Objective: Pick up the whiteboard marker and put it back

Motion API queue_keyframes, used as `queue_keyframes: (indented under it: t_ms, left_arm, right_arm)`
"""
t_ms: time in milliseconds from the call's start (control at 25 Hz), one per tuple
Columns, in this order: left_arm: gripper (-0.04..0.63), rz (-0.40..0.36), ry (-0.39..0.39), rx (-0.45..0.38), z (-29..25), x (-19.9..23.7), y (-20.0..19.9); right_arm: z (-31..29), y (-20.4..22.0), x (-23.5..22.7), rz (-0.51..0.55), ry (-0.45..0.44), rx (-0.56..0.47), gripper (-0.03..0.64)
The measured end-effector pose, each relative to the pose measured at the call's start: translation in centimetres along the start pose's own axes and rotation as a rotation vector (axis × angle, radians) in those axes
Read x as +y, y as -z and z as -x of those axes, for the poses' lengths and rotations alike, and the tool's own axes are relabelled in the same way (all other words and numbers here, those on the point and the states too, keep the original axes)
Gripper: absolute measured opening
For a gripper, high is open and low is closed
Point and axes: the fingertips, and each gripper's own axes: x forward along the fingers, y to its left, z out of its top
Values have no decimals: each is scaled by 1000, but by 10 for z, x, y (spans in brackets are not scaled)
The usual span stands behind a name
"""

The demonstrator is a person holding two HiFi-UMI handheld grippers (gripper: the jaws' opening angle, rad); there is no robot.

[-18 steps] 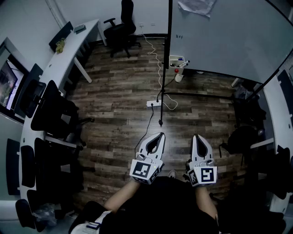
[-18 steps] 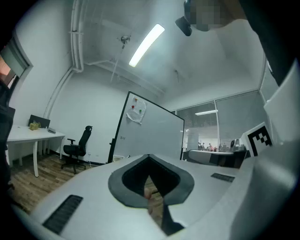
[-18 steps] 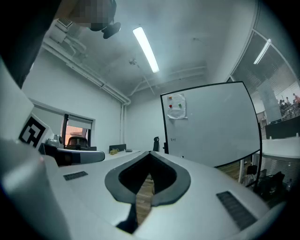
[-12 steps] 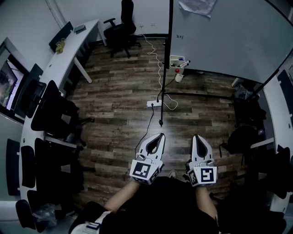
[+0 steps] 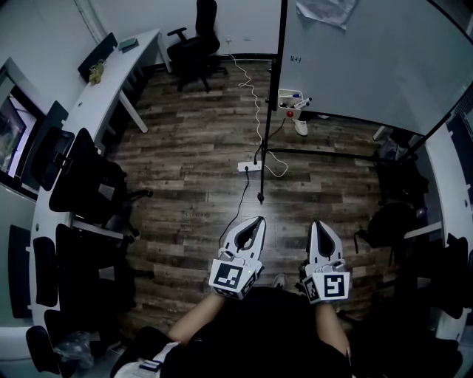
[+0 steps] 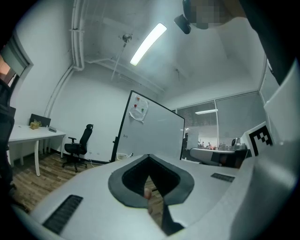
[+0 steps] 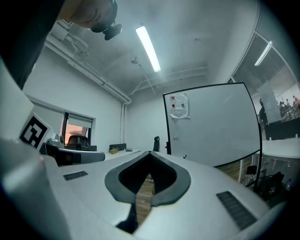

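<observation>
Left gripper [image 5: 256,219]: sat low in the frame, left of centre and pointing up the picture; its own view showed the two jaws closed tip to tip with nothing between them.
Right gripper [image 5: 318,222]: sat just beside the left one, low and right of centre, pointing the same way; its jaws were pressed fully together and empty.
Floor [image 5: 192,155]: dark wood planks filled the middle of the frame, with the tips of both grippers over them.
Power strip [image 5: 249,167]: lay on the planks above the left gripper, with a white cable [image 5: 251,88] winding toward the top of the frame.
Holder [image 5: 287,97]: a small white box hung at the lower left corner of the whiteboard, upper middle of the frame.
Marker [image 5: 304,102]: poked out of the holder's right side, too small to make out in detail; it was well apart from both pairs of jaws, higher in the frame, between their two lines.
Whiteboard [image 5: 369,59]: filled the upper right, with a sheet of paper [image 5: 322,10] at its top edge.
Desk [image 5: 111,81]: ran along the upper left.
Office chair [image 5: 195,46]: stood black at the top centre.
</observation>
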Motion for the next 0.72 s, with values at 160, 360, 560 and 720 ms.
queue_keyframes:
  t_ms: [160, 360, 560, 720]
  left_arm:
    - [8, -12, -3, 2, 5, 13, -6]
    - [8, -25, 15, 10, 13, 29, -9]
    - [8, -25, 55, 2, 20, 38, -11]
    - [8, -29, 48, 18, 16, 47, -11]
  right_arm:
    - [-4, 1, 10, 7, 9, 1, 12]
    - [-13, -1, 28, 12, 40, 11, 12]
    - [-15, 9, 40, -1, 47, 18, 12]
    - [-22, 12, 43, -6, 52, 26, 12]
